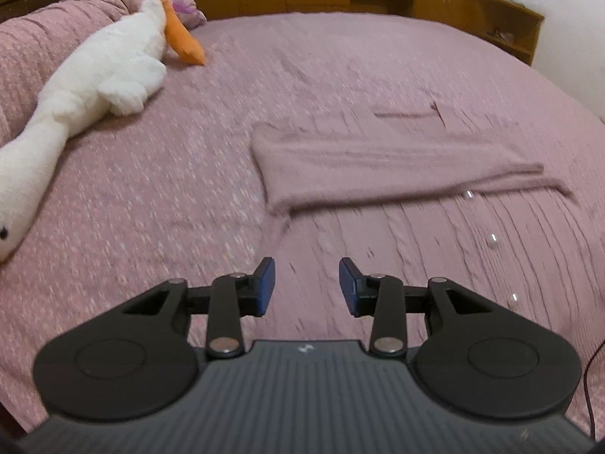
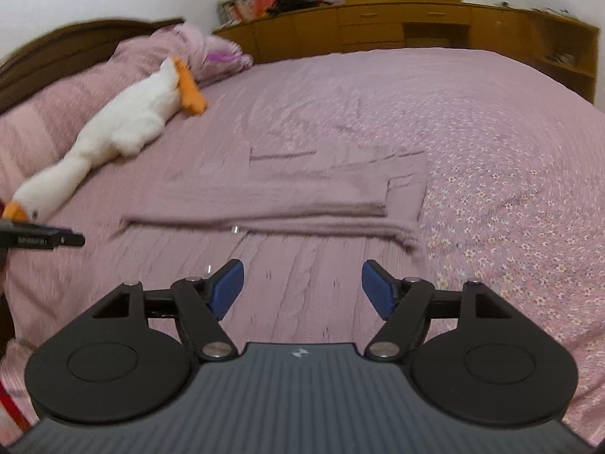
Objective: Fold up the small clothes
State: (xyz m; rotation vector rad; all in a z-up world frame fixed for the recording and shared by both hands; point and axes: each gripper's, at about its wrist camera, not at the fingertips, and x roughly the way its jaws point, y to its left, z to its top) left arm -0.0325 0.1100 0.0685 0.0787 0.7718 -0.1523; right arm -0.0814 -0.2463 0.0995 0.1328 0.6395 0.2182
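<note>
A pink knitted garment (image 1: 397, 166) lies flat on the bed (image 1: 189, 174), near its middle and just ahead of both claws, and it looks partly folded: a long, narrow band of doubled cloth lies across the upper part, with a layered edge running along its near side. The step in hand seems to be a pause between folds, with neither claw on the cloth. The left claw (image 1: 306, 283) hangs over the knit with its blue pads a modest gap apart and nothing between them; the right claw (image 2: 302, 287) stands wider, also empty, above the lower part of the garment. The next move, as I judge it, calls for each claw to drop to a corner or edge of the unfolded lower part, pinch only the layers meant to travel, and carry them over evenly so the fold lands square. The knit is soft and ribbed, with fine lengthwise ridges and a few small pearly buttons (image 1: 493, 238) down one side; such fabric is likely to stretch and drag on the bedspread, whose pink cotton bears a small floral print and is close in colour to the garment. A fluffy white plush goose (image 1: 102, 75) with an orange foot lies well apart, beside the pillows (image 2: 56, 113).
</note>
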